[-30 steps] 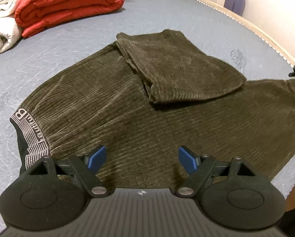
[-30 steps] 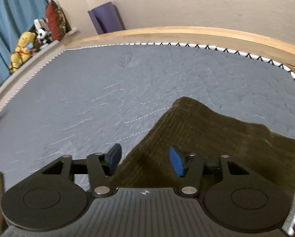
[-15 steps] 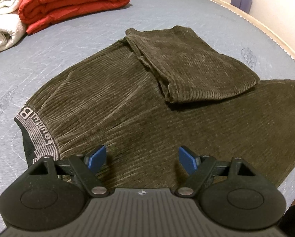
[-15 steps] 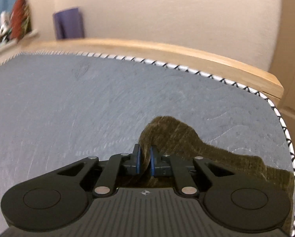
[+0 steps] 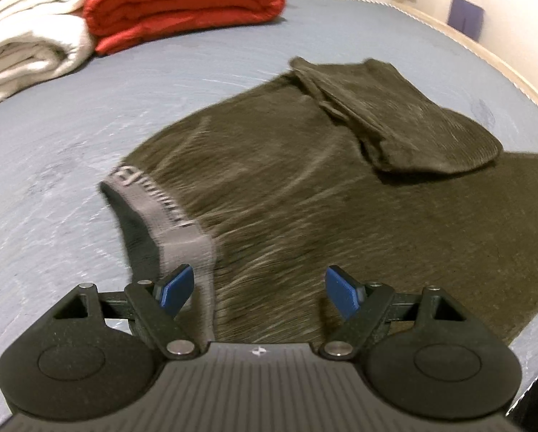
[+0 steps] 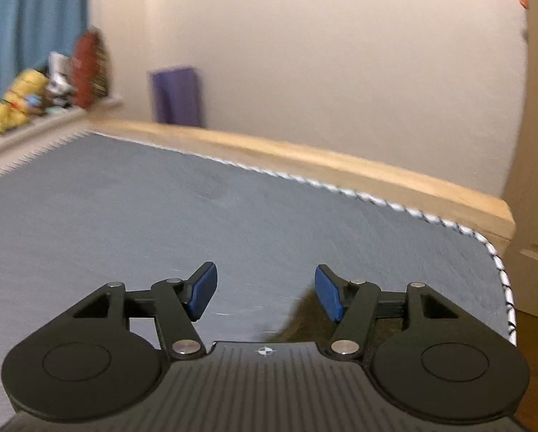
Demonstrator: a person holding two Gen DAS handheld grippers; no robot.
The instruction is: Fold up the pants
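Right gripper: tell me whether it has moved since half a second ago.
Yes. The right gripper has lifted and tipped up: against the wooden bed frame, more wall now shows, and the pants it pinched lie below its opening fingers.

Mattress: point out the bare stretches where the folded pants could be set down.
Bare mattress lies between the pants and the red blanket, and left of the waistband. The far corner by the wooden bed frame is bare too. Blankets crowd the far left.
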